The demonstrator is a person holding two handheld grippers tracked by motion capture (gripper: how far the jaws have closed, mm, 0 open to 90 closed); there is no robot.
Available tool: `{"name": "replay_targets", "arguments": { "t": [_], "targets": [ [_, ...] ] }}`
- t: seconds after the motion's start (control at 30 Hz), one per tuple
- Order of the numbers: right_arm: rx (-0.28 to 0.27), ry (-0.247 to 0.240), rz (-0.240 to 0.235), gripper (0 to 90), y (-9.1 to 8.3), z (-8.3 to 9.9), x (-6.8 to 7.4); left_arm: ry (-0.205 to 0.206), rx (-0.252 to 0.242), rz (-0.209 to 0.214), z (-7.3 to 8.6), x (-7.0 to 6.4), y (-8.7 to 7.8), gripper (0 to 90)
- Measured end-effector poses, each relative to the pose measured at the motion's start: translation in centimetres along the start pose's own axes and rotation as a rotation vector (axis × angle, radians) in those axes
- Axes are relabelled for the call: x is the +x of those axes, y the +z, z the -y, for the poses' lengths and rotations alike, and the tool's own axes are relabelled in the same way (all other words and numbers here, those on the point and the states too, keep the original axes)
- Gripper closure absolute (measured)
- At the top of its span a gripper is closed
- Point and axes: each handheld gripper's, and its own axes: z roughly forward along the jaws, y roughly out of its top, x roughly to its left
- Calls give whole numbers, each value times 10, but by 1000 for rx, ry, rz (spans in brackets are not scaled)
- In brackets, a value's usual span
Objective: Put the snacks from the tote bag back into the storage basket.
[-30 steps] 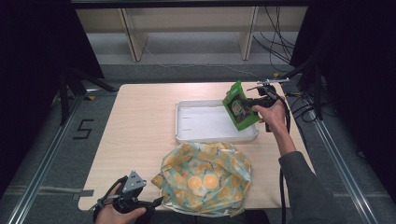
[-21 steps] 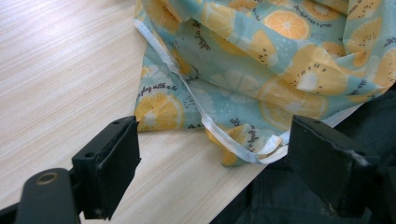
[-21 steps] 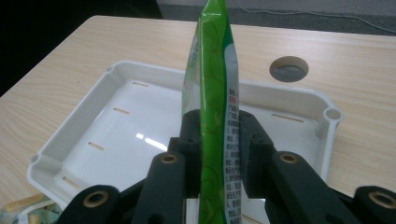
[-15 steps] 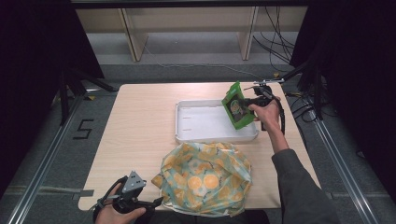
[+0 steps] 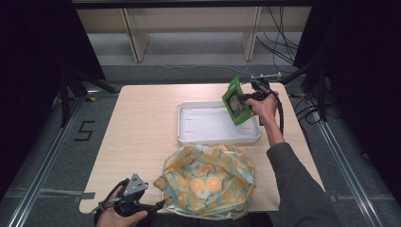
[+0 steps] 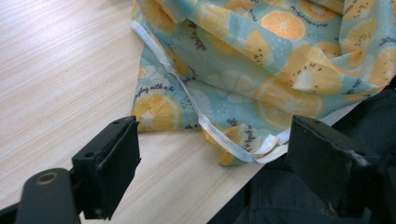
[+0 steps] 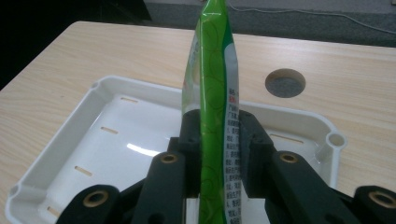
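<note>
Jaws of your right gripper point(image 7: 215, 140) clamp the green pouch point(image 7: 214, 70) edge-on above the tray point(image 7: 74, 144), label unreadable; your left gripper point(image 6: 210, 154) gapes before the bag point(image 6: 261, 60).

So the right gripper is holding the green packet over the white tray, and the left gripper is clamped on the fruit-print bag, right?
Not quite. The left gripper is open, its jaws spread short of the fruit-print bag, as the left gripper view shows. The right gripper does hold the green packet over the white tray.

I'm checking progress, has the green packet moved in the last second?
Yes, slightly. The green packet, clamped in the right gripper, has shifted left, farther over the right end of the white tray.
</note>
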Motion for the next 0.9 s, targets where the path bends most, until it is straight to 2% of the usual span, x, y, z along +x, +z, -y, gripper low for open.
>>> {"name": "replay_targets", "arguments": {
  "t": [0.03,0.07,0.1,0.13,0.17,0.2,0.23,0.37,0.4,0.43,0.47,0.53,0.57,0.6,0.63,0.67,0.7,0.73,0.8,0.87,0.9],
  "targets": [
    [-4,27,-6,748,3,-1,3,0,0,0,0,0,0,165],
    [15,56,1,749,3,-1,5,-23,-9,-3,0,-1,1,165],
    [13,39,3,748,6,-2,4,-56,-42,2,1,-4,3,165],
    [2,13,6,748,8,-2,2,-57,-41,-2,1,-4,3,165],
    [25,61,-3,748,8,-2,6,-48,-30,5,0,-3,2,165],
    [-25,-13,-4,748,14,-2,0,-18,-7,1,0,-1,0,165],
    [24,8,24,748,12,-3,1,-12,-10,2,0,-1,0,165],
    [-4,26,15,748,22,-1,1,-27,-13,4,0,-2,0,165],
    [15,24,10,748,21,-1,0,-19,-12,1,0,-2,0,165],
    [25,21,31,748,22,-1,-1,-7,-12,1,0,-2,0,165],
    [21,2,28,748,23,-1,-2,-8,-12,1,0,-2,0,165],
    [22,0,31,748,26,-1,-4,0,-12,0,0,-1,0,165],
    [5,18,20,748,28,1,-3,2,-10,0,0,-1,0,165],
    [1,4,30,748,29,1,-4,-1,-11,-1,0,-2,0,165],
    [37,76,19,747,28,1,0,-1,-12,1,0,-2,0,165],
    [63,58,46,747,28,1,-2,-3,-11,1,0,-2,0,165],
    [37,34,32,747,30,1,-5,-4,-10,1,0,-2,-1,165],
    [36,61,36,747,31,1,-2,-3,-10,1,0,-2,-1,165],
    [31,-1,38,747,33,1,-9,1,-9,1,0,-2,-1,165],
    [26,-2,43,747,34,2,-9,4,-9,2,0,-2,-1,165],
    [4,9,29,747,36,3,-9,6,-6,2,-1,-2,-1,165]
  ]
}}
